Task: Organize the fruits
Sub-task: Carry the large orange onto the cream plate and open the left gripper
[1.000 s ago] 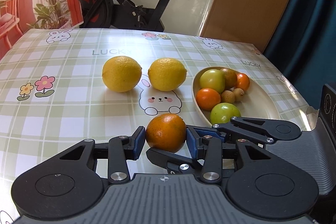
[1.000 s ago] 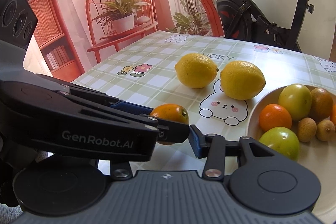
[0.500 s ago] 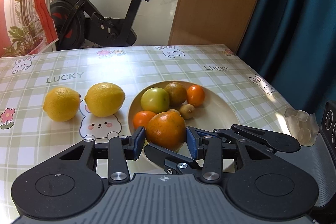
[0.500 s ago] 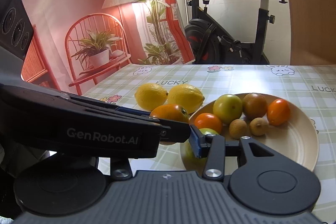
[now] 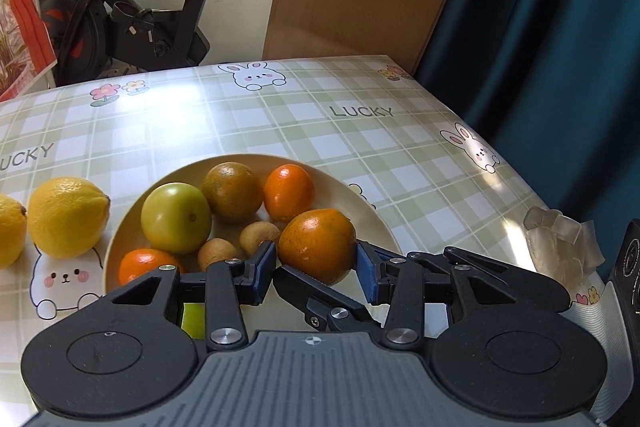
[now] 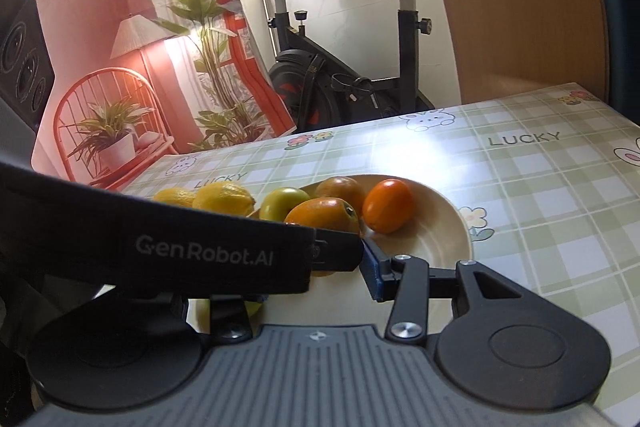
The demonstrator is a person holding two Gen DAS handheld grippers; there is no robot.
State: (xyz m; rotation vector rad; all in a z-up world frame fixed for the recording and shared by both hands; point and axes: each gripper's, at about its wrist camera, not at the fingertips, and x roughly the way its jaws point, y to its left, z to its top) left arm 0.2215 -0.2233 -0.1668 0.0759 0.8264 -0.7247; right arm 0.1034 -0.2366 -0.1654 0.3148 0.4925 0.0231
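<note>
My left gripper [image 5: 316, 269] is shut on an orange [image 5: 317, 245] and holds it over the near right part of the cream bowl [image 5: 352, 187]. The bowl holds a green fruit [image 5: 176, 217], a brownish fruit [image 5: 231, 191], small orange fruits [image 5: 288, 191] and kiwis [image 5: 258, 237]. Two lemons [image 5: 66, 217] lie on the table left of the bowl. In the right wrist view the held orange [image 6: 322, 215] and the bowl [image 6: 436, 231] show behind the left gripper's body. My right gripper [image 6: 320, 279] is open; only its right finger [image 6: 374, 273] shows, the other is hidden.
The table has a green checked cloth [image 5: 360, 131] with rabbits. A clear corner guard [image 5: 560, 243] marks the near right table corner. An exercise bike [image 5: 132, 15], a wooden panel and a dark curtain stand beyond the far edge.
My left gripper has carried the orange to the right, from above the bowl's near left side to its near right part. The right gripper has followed alongside.
</note>
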